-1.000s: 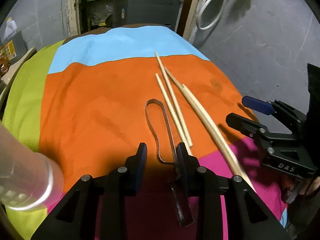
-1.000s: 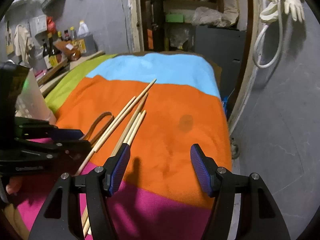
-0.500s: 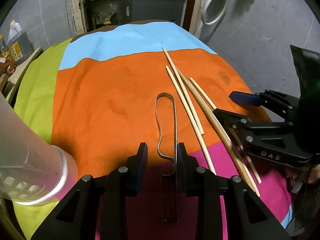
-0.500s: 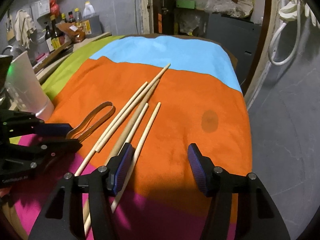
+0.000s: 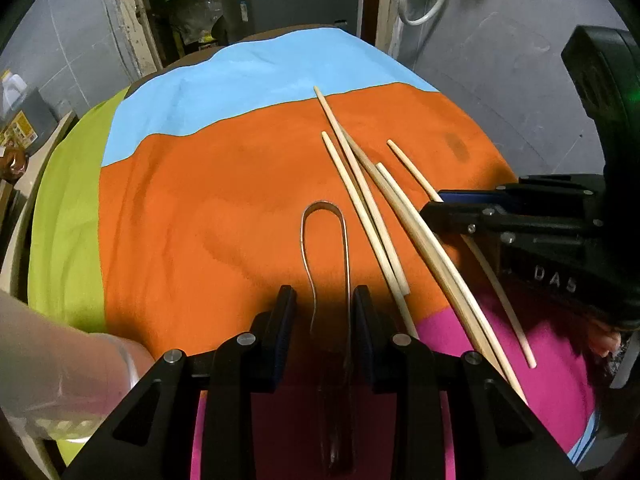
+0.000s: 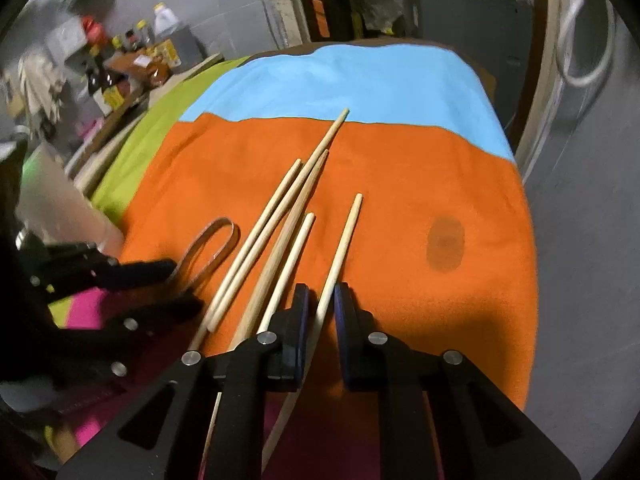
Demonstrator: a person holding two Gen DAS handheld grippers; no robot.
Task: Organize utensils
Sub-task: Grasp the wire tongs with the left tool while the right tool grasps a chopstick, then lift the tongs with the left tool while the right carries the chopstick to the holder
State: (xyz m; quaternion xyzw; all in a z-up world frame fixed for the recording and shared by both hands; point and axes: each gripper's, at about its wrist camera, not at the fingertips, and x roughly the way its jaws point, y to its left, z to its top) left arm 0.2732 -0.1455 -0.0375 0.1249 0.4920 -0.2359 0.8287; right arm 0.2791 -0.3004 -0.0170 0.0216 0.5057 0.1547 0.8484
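Chopsticks (image 6: 340, 248) and a bent metal strip tool (image 5: 326, 248) lie on the cloth-covered counter (image 5: 220, 200), long axes all running near to far.

Right tongs (image 6: 320, 312): jaws have just been closing, now nipped on the rightmost chopstick near its butt end. That stick points away and slightly right, tip over the orange band, near end trailing back under the tongs.

Left tongs (image 5: 323, 312): jaws narrow, straddling the strip tool's two legs; pads look close to the metal, contact not clear. Its closed loop points away, handle end toward the camera over the pink band.

Between the two: four more loose chopsticks (image 5: 360, 200), fanned, crossing each other, tips away toward the blue band.

Near left: translucent cup (image 5: 60, 368), blurred.

Far: dark stain (image 6: 445, 243) on orange; bottles (image 6: 120, 60) on a side shelf.
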